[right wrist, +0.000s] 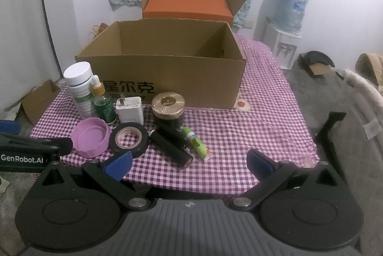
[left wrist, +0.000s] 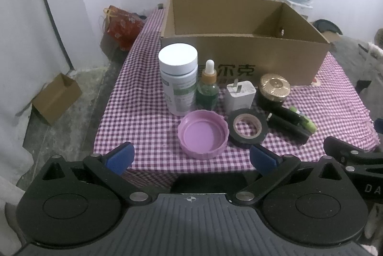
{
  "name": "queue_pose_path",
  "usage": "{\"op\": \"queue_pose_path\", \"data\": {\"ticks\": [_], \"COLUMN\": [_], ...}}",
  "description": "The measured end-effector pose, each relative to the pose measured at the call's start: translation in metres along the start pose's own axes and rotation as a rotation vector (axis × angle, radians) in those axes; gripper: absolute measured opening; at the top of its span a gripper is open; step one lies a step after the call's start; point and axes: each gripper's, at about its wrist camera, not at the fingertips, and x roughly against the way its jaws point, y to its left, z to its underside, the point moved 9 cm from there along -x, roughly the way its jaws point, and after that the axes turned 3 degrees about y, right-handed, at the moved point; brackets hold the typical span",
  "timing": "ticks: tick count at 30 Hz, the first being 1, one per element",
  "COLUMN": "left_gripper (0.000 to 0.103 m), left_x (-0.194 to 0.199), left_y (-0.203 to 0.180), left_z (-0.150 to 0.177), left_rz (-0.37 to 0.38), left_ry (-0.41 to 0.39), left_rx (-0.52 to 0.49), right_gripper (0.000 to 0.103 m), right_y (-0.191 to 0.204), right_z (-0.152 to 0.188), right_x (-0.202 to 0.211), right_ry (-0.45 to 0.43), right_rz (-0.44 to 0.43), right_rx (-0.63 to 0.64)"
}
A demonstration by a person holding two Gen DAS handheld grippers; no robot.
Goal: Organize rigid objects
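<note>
On the checked tablecloth (left wrist: 143,117) stand a white pill bottle (left wrist: 178,81), a green dropper bottle (left wrist: 207,88), a white charger plug (left wrist: 240,94) and a gold-lidded jar (left wrist: 274,88). In front lie a pink lid (left wrist: 203,133), a black tape roll (left wrist: 247,128), black tubes (left wrist: 287,123) and a green glue stick (right wrist: 197,143). Behind them is an open cardboard box (left wrist: 239,50). My left gripper (left wrist: 191,160) is open, just short of the pink lid. My right gripper (right wrist: 189,163) is open near the table's front edge, right of the tubes (right wrist: 171,144).
A second carton holding an orange box (right wrist: 186,7) stands behind. A water dispenser (right wrist: 286,23) is at the back right. On the floor to the left are a small cardboard box (left wrist: 56,98) and a red bag (left wrist: 122,23). A chair (right wrist: 363,98) is at the right.
</note>
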Motion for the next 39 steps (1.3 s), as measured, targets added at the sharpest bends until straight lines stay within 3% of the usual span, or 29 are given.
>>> {"op": "queue_pose_path", "data": {"ticks": [39], "left_gripper": [0.103], "left_x": [-0.0027], "left_y": [0.0057], "left_z": [0.0022], "left_rz": [0.001], "left_ry": [0.003], "left_rx": [-0.001], "right_gripper": [0.103], "right_y": [0.0062], "right_z": [-0.0004], "right_x": [-0.0027], "right_ry": [0.007], "right_rz": [-0.004], "right_rx": [0.004]}}
